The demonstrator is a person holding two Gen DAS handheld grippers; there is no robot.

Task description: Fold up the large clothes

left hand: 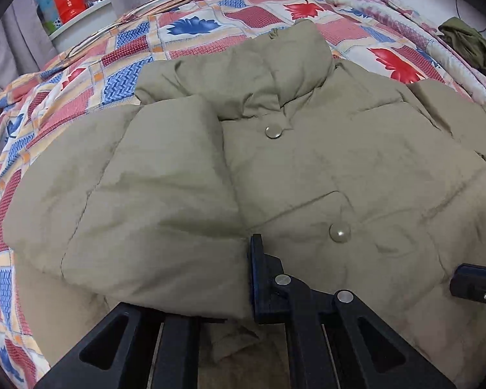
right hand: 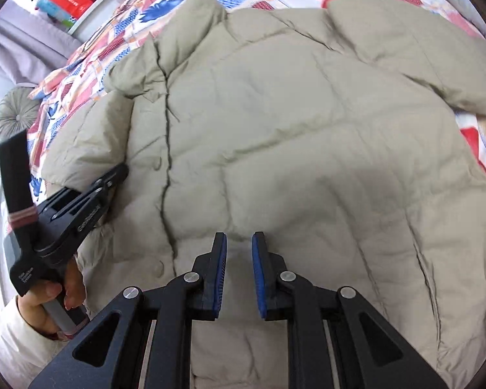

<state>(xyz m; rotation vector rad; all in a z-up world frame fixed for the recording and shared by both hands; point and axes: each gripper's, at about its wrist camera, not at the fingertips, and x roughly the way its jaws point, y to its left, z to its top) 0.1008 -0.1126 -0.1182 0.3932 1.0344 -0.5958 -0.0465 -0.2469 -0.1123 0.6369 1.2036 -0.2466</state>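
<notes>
Your khaki puffer jacket (left hand: 307,168) lies spread front-up across the patchwork quilt (left hand: 184,32) on the bed, its collar toward the far end and its snap buttons (left hand: 273,132) running down the middle toward you. Your left gripper (left hand: 191,278) is clamped on the jacket's left sleeve (left hand: 152,214): the padded cuff fills the gap between the fingers, hiding the left finger, while the blue-padded right finger (left hand: 254,278) presses against the fabric's edge; the sleeve is folded in so that it lies over the left side of the jacket's front. In the right wrist view you can see that same left gripper (right hand: 120,175) at the left, gripped by your hand (right hand: 53,295) in a pale sleeve (right hand: 3,340). Your right gripper (right hand: 239,275) hangs over the near middle of the jacket with its blue pads (right hand: 220,278) parted and nothing between them. Far right on the bed lies a dark green garment (left hand: 469,45), and at far left a shelf holds coloured boxes (left hand: 64,0).
</notes>
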